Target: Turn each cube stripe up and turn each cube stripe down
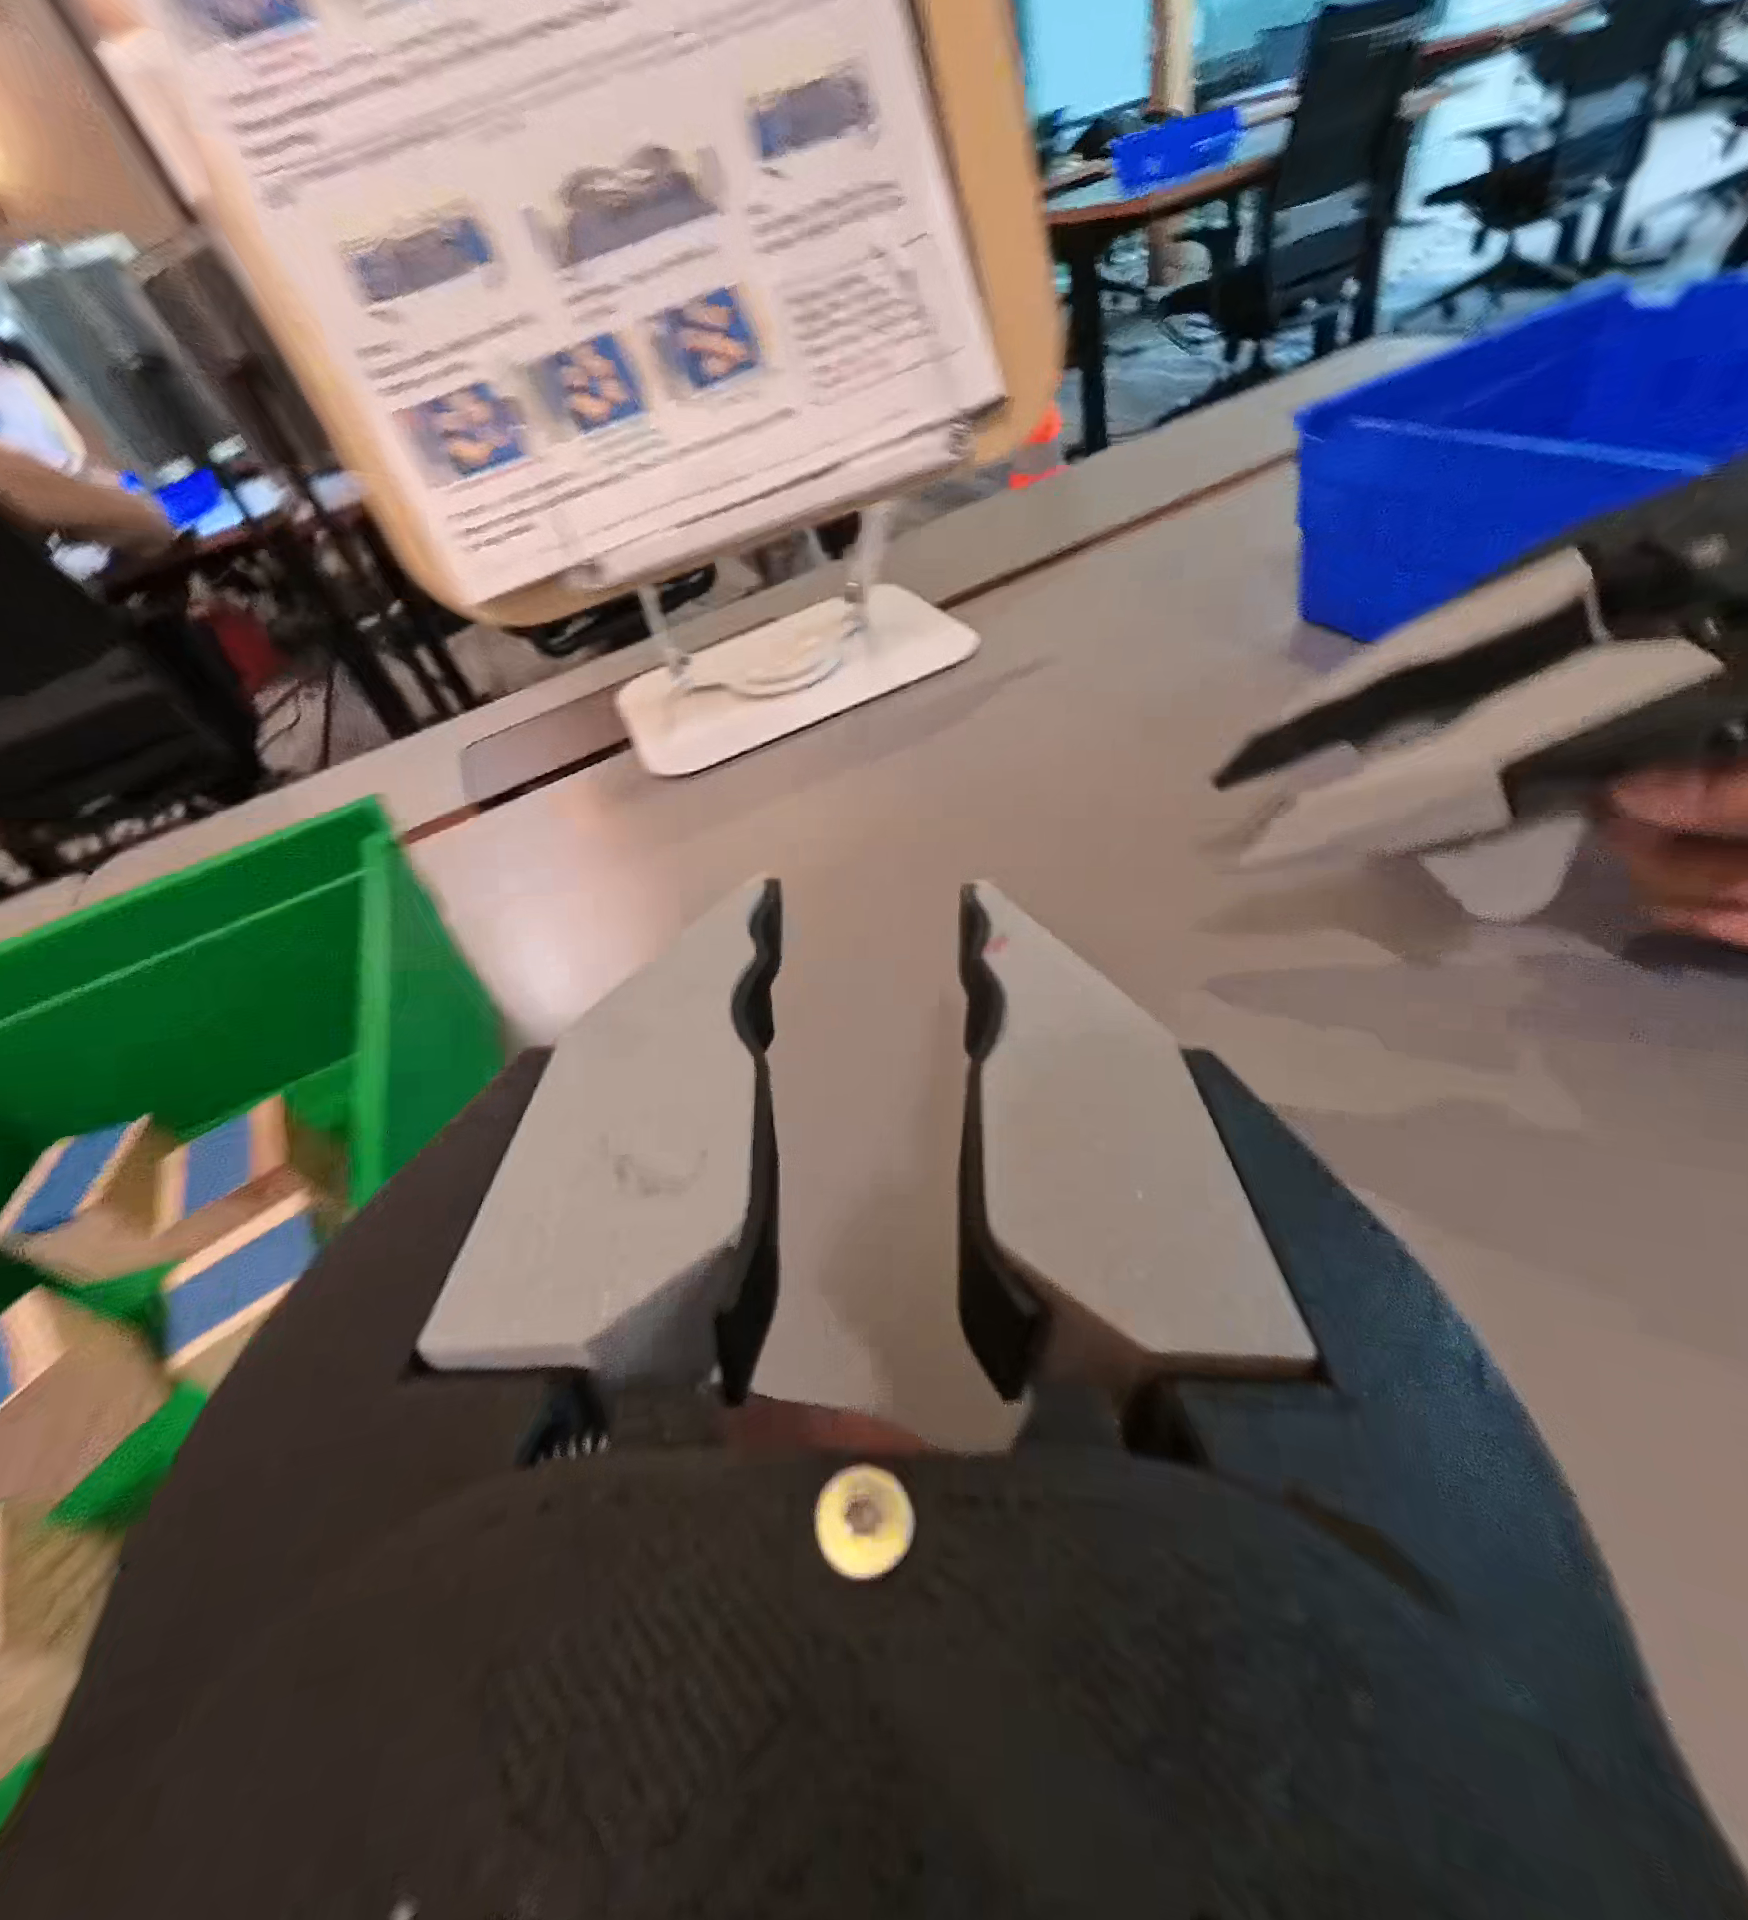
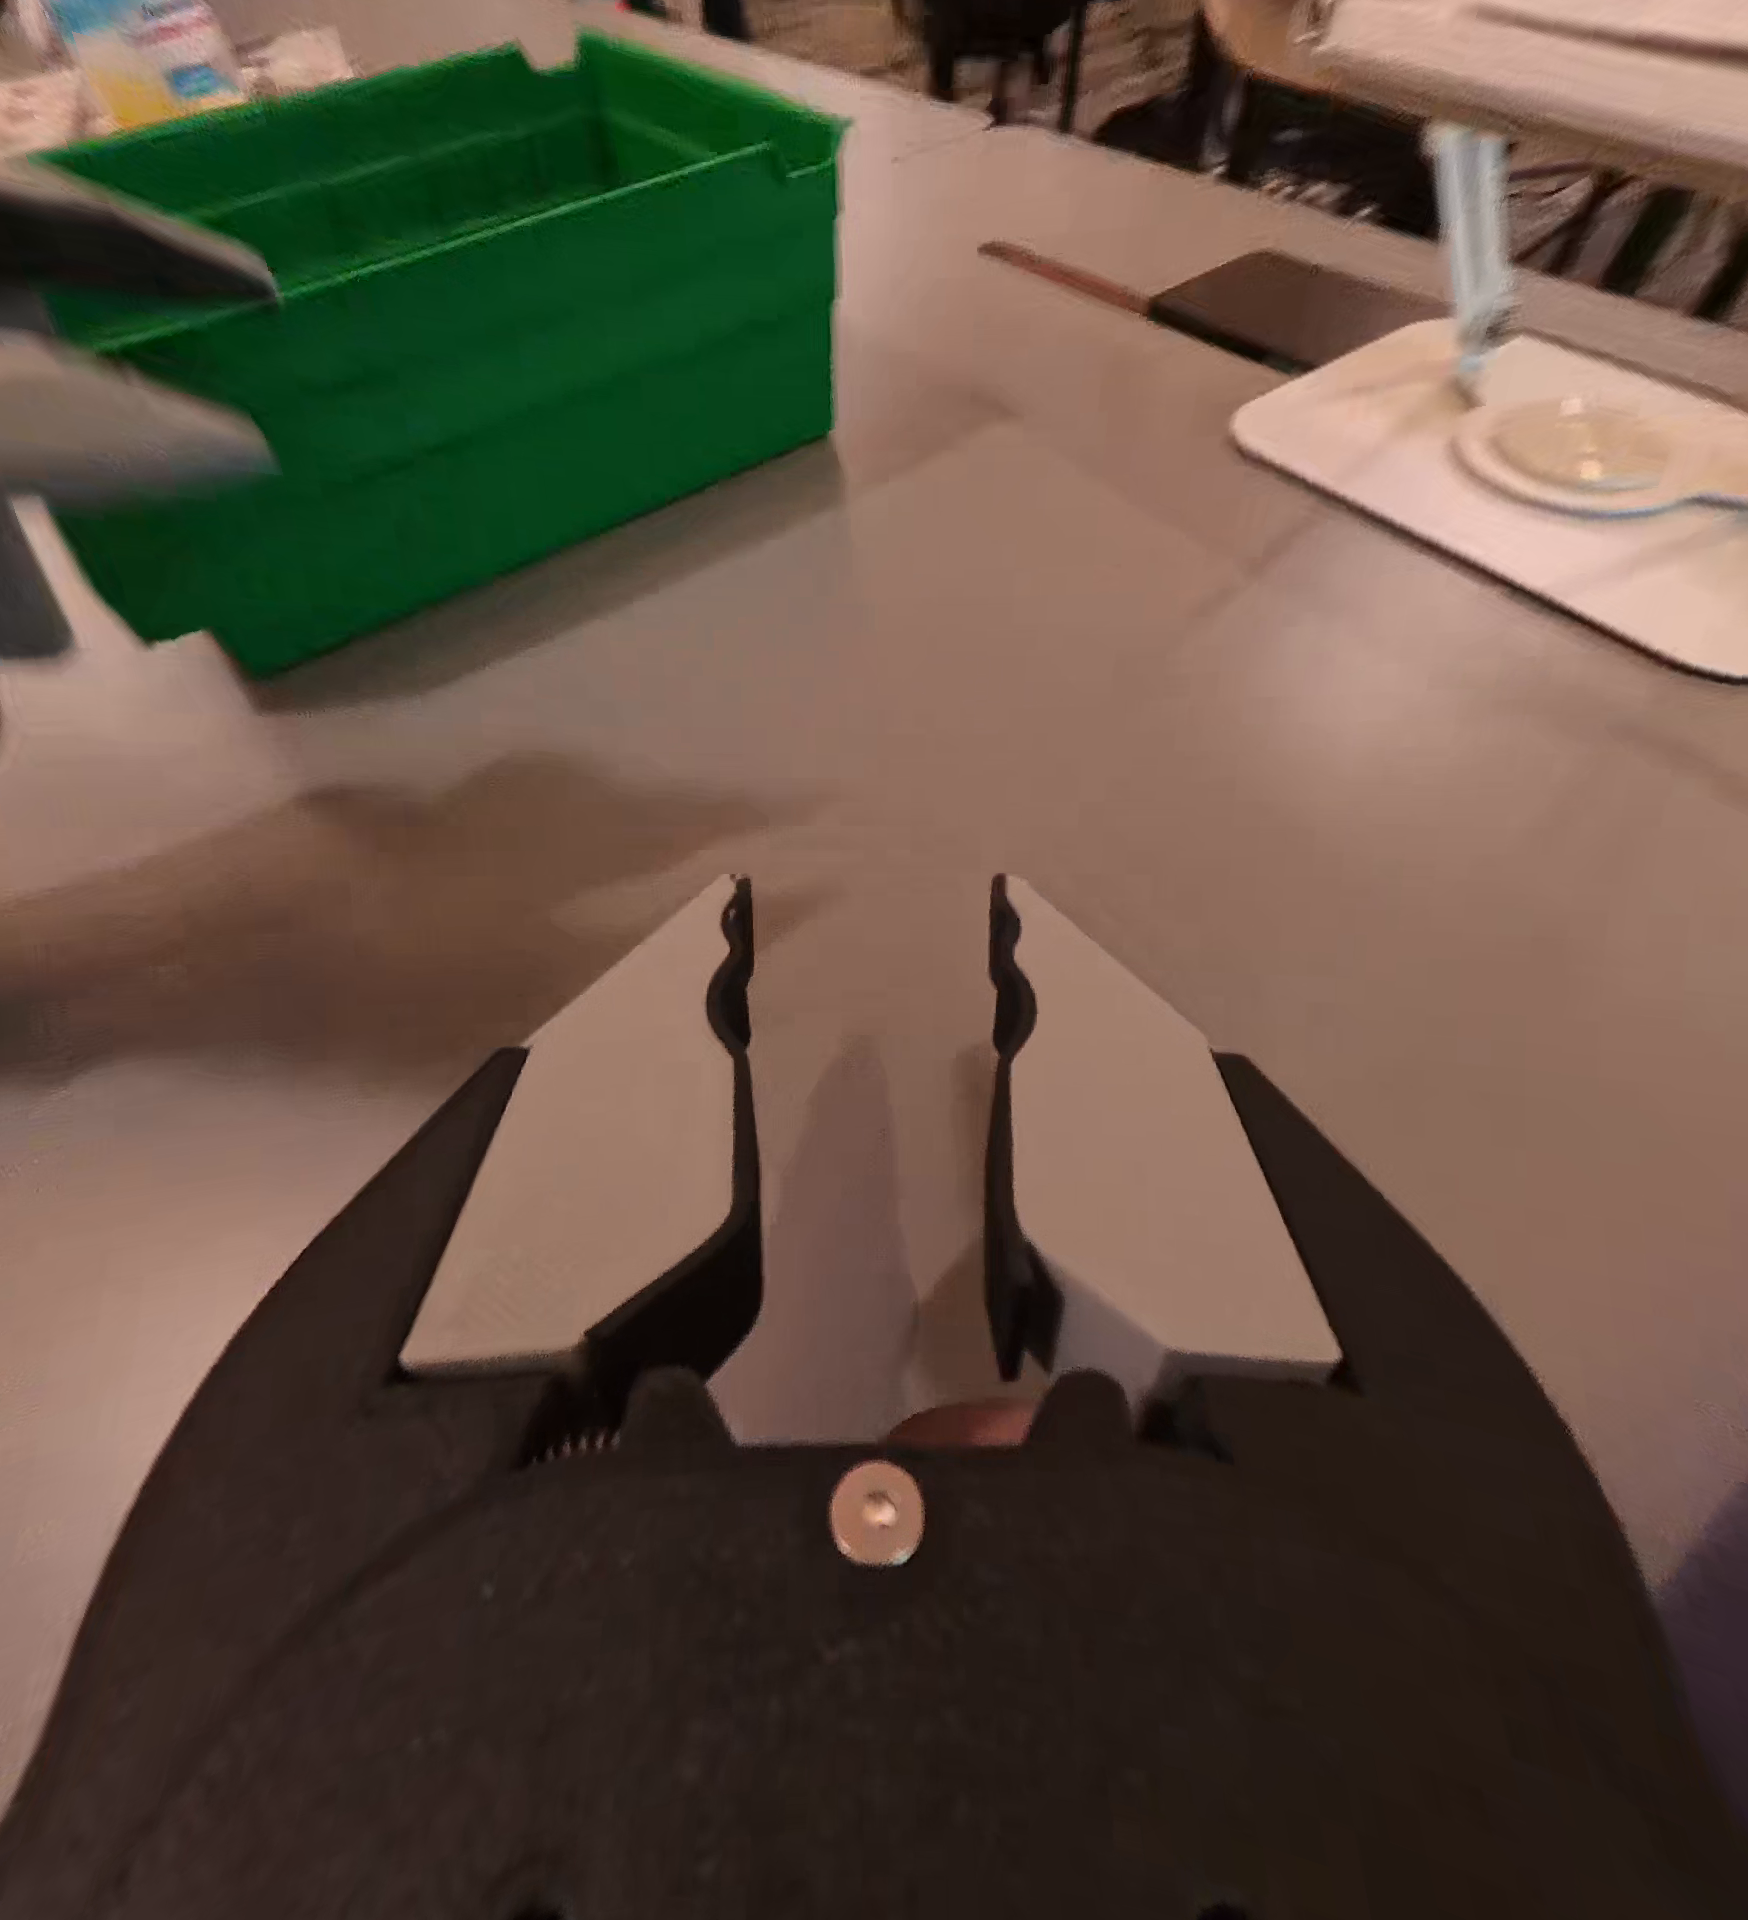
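Cubes (image 1: 101,1278) heaped in green bin (image 1: 226,997), blue stripes mixed. Left gripper (image 1: 865,914) beside bin, jaws spread, empty. Right gripper (image 2: 870,904) likewise. Advised: approach one cube squarely, grip plain faces.

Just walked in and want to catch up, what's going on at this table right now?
A person holds a hand-held gripper in each hand above a grey table. The left hand-held gripper is open and empty beside a green bin holding wooden cubes with blue stripes. The right hand-held gripper is open and empty too, over bare tabletop. A blue bin and a document stand sit farther back. No cube is being gripped.
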A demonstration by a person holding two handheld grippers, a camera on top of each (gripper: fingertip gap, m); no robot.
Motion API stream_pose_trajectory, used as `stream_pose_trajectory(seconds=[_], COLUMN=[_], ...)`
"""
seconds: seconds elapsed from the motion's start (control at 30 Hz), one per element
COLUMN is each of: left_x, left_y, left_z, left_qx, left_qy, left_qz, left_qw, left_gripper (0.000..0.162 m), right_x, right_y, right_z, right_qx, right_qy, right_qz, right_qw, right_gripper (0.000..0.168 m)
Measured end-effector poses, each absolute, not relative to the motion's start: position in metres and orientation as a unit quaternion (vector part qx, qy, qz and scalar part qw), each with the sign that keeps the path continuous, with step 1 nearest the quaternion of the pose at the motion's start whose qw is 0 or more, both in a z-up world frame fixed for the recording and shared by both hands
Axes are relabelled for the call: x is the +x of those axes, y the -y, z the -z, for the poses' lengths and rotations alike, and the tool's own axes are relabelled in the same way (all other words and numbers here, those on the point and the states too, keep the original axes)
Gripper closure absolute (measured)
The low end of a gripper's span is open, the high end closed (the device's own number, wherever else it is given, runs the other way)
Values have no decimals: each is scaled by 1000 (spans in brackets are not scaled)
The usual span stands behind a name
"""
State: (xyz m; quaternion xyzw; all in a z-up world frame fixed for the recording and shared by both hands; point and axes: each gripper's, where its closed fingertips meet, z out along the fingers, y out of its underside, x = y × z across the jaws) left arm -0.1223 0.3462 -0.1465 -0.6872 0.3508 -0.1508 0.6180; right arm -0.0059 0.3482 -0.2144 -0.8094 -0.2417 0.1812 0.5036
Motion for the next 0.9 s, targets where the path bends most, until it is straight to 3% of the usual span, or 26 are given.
stream_pose_trajectory(seconds=[0.1,0.2,0.4,0.57,0.7,0.9], left_x=[-187,-273,-367,-378,-393,-379], left_y=[-354,-390,-451,-464,-469,-463], left_z=[108,97,193,242,254,247], left_qx=[-704,-742,-885,-919,-919,-930], left_qy=[-274,-183,-68,-86,-133,-135], left_qz=[170,120,79,-5,-120,-66], left_qw=[632,634,454,385,352,335], left_gripper=[117,119,114,114,110,111], right_x=[-2,0,0,6,8,9], right_y=[-349,-348,-345,-345,-344,-343], right_z=[210,207,193,192,192,189], right_qx=[-793,-797,-781,-782,-783,-779], right_qy=[243,238,238,224,217,224], right_qz=[-169,-163,-159,-163,-173,-157], right_qw=[533,530,556,558,557,564], right_gripper=[127,126,127,127,127,127])
